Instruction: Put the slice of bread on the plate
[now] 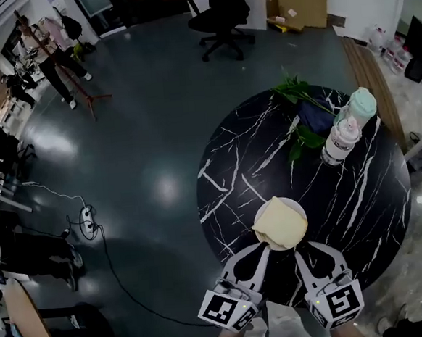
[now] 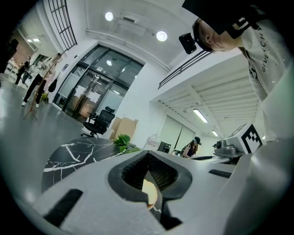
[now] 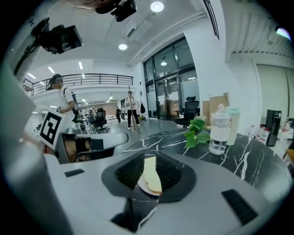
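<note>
A pale slice of bread (image 1: 281, 224) lies flat on a small white plate (image 1: 297, 206) near the front edge of the round black marble table (image 1: 360, 210). My left gripper (image 1: 264, 249) sits just short of the plate's near left rim, jaws together and empty. My right gripper (image 1: 299, 255) hangs at the near right rim, its jaws a narrow gap apart with nothing between them. In the right gripper view the bread (image 3: 151, 174) and plate (image 3: 146, 189) show through that gap. The left gripper view shows only a sliver of bread (image 2: 149, 190).
At the table's far right stand a clear bottle (image 1: 342, 141) and a mint-lidded cup (image 1: 361, 105), with a leafy green plant (image 1: 296, 95) beside them. A black office chair (image 1: 221, 18) is on the floor beyond; people stand far left, and a cable (image 1: 92, 224) trails there.
</note>
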`<state>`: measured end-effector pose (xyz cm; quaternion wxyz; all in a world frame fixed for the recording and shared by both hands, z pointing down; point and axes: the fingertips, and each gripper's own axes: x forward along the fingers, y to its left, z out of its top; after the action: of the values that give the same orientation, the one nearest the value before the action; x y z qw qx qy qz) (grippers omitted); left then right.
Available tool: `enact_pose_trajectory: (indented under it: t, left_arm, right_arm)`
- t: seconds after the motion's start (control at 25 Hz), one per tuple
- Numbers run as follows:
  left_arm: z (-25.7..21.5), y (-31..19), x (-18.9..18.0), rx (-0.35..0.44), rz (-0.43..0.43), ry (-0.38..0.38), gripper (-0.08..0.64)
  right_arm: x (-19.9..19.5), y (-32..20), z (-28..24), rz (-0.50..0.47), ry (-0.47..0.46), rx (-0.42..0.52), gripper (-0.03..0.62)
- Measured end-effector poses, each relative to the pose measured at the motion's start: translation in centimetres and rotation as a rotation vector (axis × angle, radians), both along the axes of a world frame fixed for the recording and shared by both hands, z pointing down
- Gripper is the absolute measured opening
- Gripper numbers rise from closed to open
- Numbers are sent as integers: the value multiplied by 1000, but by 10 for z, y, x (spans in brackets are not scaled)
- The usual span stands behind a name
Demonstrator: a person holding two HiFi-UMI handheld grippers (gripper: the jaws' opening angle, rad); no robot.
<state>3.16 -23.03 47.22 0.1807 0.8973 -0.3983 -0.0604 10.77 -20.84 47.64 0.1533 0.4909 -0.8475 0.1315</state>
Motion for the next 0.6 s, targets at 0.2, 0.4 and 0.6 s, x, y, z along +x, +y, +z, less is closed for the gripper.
enact_pose_trajectory:
  t: [0.2, 0.4, 0.6]
  left_arm:
    - [-28, 18, 3, 32, 50, -16, 8]
    - [-49, 41, 2, 51, 71, -18, 8]
    - [-65, 58, 0, 61, 79, -13, 8]
  right_arm:
    - [-11, 22, -31, -11, -41, 29, 37]
    - [-27, 48, -58, -29, -65, 47, 25]
    - [-27, 65, -76, 17, -163, 34, 20]
